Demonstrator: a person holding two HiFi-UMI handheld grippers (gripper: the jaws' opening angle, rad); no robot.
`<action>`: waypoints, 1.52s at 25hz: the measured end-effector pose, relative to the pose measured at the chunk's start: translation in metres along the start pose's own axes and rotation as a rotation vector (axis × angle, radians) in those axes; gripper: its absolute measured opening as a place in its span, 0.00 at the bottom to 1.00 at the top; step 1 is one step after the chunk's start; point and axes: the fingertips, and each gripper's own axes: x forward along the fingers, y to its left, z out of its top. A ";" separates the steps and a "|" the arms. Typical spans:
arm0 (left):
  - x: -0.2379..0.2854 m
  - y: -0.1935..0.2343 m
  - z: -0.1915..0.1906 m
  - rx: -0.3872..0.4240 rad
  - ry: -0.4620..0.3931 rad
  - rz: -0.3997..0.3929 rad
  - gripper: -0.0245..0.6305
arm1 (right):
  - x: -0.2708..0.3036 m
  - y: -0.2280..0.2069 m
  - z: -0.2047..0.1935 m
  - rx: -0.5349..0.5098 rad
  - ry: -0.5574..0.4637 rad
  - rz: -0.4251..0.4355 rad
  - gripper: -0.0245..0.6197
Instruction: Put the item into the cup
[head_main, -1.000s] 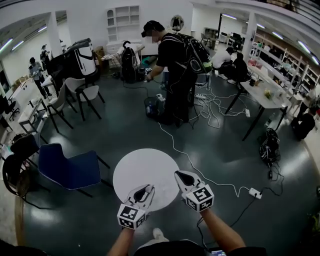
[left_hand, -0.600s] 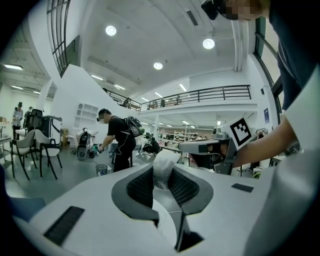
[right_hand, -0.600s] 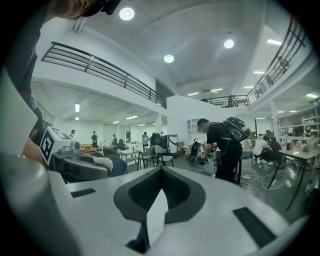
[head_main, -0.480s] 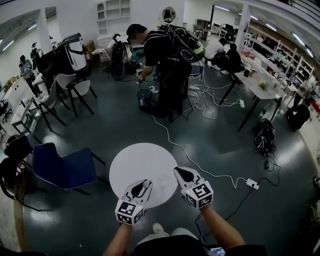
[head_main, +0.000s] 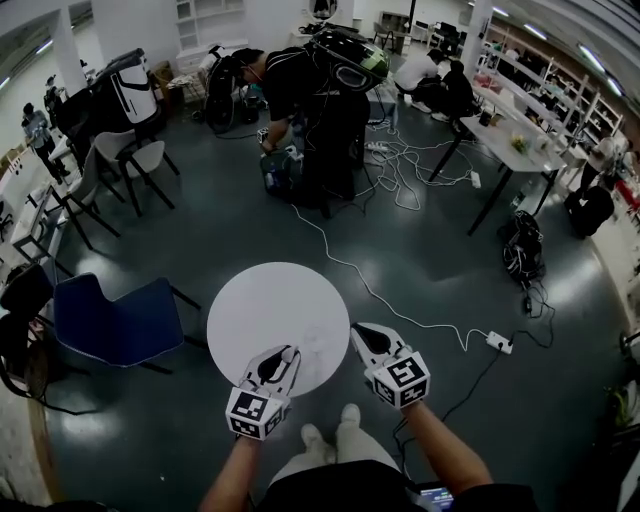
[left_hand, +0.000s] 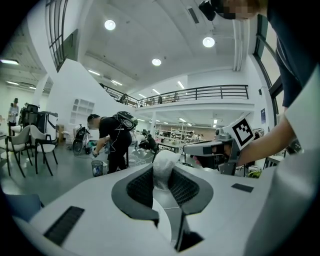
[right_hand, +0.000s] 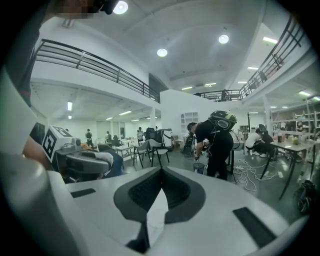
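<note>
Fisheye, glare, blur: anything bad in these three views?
Head view: heavy barrel distortion, dim room, the round white table the brightest patch. Left gripper view: dark circular vignette, ceiling lights bloom, white item up close is readable. Right gripper view: same vignette, railings bend, no motion blur evident.

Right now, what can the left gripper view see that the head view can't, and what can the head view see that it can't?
Only the left gripper view: the white wad pinched between the jaws of the left gripper, the ceiling lights and the balcony railing.
Only the head view: the round white table, the blue chair, the shoes and the power strip on the floor.
Both: the right gripper, with jaws shut and nothing in them, and the person with a backpack bending over across the room.
</note>
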 end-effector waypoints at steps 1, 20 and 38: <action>0.006 -0.003 -0.004 0.003 0.006 0.000 0.16 | -0.001 -0.005 -0.005 0.007 0.003 0.001 0.06; 0.120 0.012 -0.072 0.004 0.180 -0.051 0.16 | 0.022 -0.084 -0.083 0.111 0.091 -0.006 0.06; 0.187 0.030 -0.156 0.016 0.322 -0.053 0.16 | 0.025 -0.122 -0.161 0.173 0.169 -0.039 0.06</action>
